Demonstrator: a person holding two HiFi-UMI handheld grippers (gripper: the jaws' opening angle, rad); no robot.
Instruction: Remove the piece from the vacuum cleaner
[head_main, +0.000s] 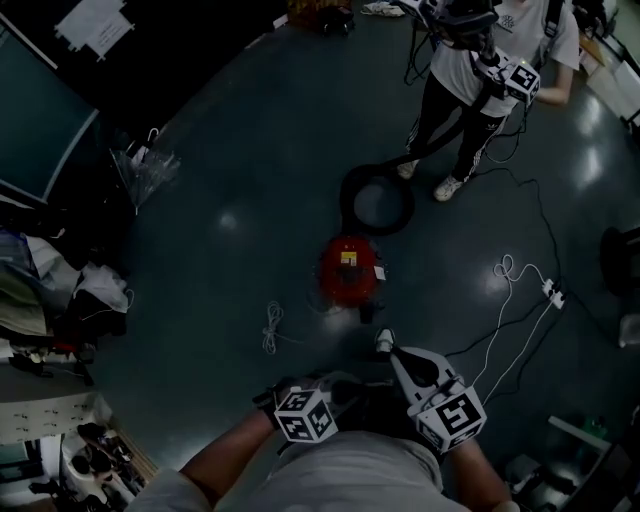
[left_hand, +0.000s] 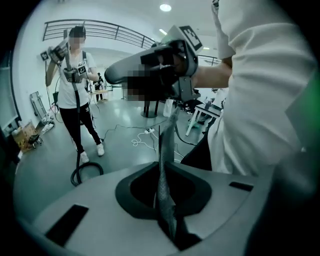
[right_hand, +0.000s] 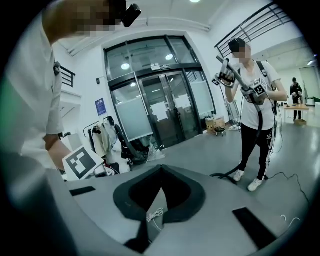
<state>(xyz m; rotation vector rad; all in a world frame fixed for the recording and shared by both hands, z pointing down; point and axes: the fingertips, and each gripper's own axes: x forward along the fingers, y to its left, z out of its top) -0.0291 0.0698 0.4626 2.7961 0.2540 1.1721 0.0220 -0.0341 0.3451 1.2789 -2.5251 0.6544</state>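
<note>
The vacuum cleaner (head_main: 348, 270) stands on the floor (head_main: 250, 150). Its hose (head_main: 377, 200) coils just behind it, a standing person (head_main: 480, 90) is beyond, and a power strip (head_main: 552, 292) lies to the right.

No legible txt or signs.

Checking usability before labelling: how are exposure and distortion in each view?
Head view: dim, underexposed, glare patches on the floor, yet the red vacuum cleaner reads clearly. Left gripper view and right gripper view: brighter, heavy fisheye bending, black vignetted corners.
</note>
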